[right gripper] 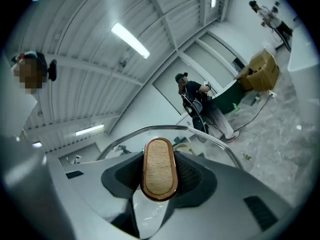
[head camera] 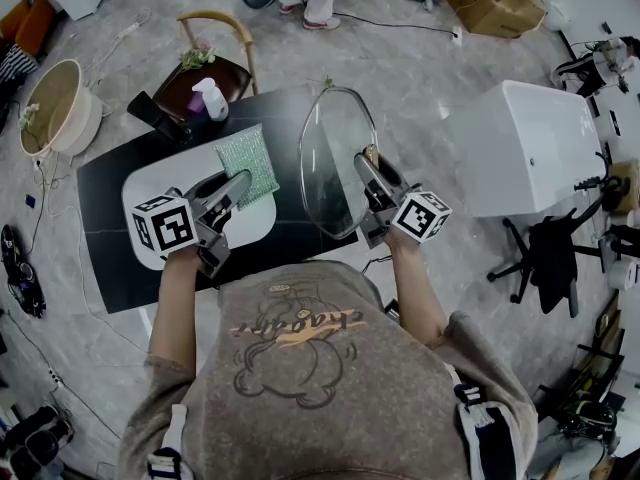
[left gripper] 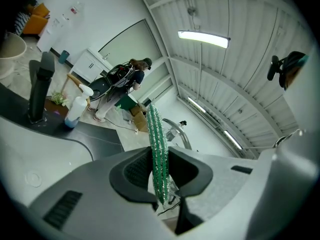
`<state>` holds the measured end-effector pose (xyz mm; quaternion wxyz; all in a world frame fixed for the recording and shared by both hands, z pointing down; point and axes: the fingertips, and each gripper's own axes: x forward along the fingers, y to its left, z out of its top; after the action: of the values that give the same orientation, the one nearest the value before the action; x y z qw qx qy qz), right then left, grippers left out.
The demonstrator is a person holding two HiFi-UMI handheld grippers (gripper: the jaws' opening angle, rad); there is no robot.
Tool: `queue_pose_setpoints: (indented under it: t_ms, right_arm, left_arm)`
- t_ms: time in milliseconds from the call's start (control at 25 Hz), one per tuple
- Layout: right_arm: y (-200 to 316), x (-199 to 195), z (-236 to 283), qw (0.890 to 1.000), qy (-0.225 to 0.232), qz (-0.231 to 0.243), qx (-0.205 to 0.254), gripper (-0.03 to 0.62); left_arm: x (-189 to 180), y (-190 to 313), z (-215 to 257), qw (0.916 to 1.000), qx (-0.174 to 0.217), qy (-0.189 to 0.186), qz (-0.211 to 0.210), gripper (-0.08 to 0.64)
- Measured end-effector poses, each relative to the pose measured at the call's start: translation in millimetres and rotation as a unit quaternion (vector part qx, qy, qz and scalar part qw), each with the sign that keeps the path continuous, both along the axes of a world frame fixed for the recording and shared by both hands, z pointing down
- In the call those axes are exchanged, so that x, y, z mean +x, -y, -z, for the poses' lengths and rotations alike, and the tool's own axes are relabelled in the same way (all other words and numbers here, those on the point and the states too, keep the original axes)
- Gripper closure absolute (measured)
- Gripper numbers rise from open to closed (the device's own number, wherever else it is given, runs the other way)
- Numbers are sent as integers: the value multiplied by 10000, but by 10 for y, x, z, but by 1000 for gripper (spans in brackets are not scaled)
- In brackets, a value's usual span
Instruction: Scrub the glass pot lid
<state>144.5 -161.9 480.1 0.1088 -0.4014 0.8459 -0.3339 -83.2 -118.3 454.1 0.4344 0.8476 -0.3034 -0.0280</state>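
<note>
Two grippers: the left gripper (head camera: 238, 183) and the right gripper (head camera: 368, 164) are both held out over a black table (head camera: 110, 258), left one at the left, each with something clamped in it.
Left jaws: closed on a green scrubbing cloth (head camera: 246, 164). In the left gripper view the cloth (left gripper: 157, 144) stands edge-on in the left gripper (left gripper: 161, 176), pinched from both sides, with most of it sticking out beyond the tips.
Right jaws: closed on the wooden knob (right gripper: 159, 167) of the glass pot lid (head camera: 335, 158). In the right gripper view the knob fills the gap in the right gripper (right gripper: 159, 173), one pad on each side.
Lid position: lifted on edge above the right part of the table, with the knob side facing the right gripper. Its metal rim (right gripper: 150, 128) arcs just beyond the knob and the jaw tips.
Cloth and lid: the cloth sits to the left of the lid, near it, with a narrow gap between them in the head view.
Under the cloth: a white tray (head camera: 150, 183) lies on the left part of the table.
Far side: a white pump bottle (head camera: 210, 98) stands past the table's far edge.
</note>
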Motion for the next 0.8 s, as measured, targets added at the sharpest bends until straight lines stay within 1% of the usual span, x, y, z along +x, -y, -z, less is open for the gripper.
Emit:
queue_pose_setpoints:
  t_ms: [160,280,400,520,680,720,800]
  right_arm:
    - [26,-148,-66,9952,-960,147,119,410]
    - [33,-202,-95,9888,-1469,196,182,410]
    - [44,-272,-164,9815,-1876,322,182,410]
    - [40,-386,-275,9748,-2166,516,131,410]
    - [40,-515,-449,9715,-2257,731,6,410]
    - [44,-535,-494,9707,-2279,759,-30,410]
    - [52,-585,-595,9682,-2359,827,-85,410]
  left_arm:
    - [-61,0,-20,9999,43,97,70,476]
    - [-55,-5,-27,9998,56,157,67,476]
    - [-58,-9,-36,9998,44,153,83,476]
    - [-69,-20,-43,9999,26,134,92,476]
    - [-110,-32,-85,9993,16,336,162,476]
    - [-126,-33,-86,9994,-9,296,197,476]
    - [-165,-37,-77,9995,-74,96,282,476]
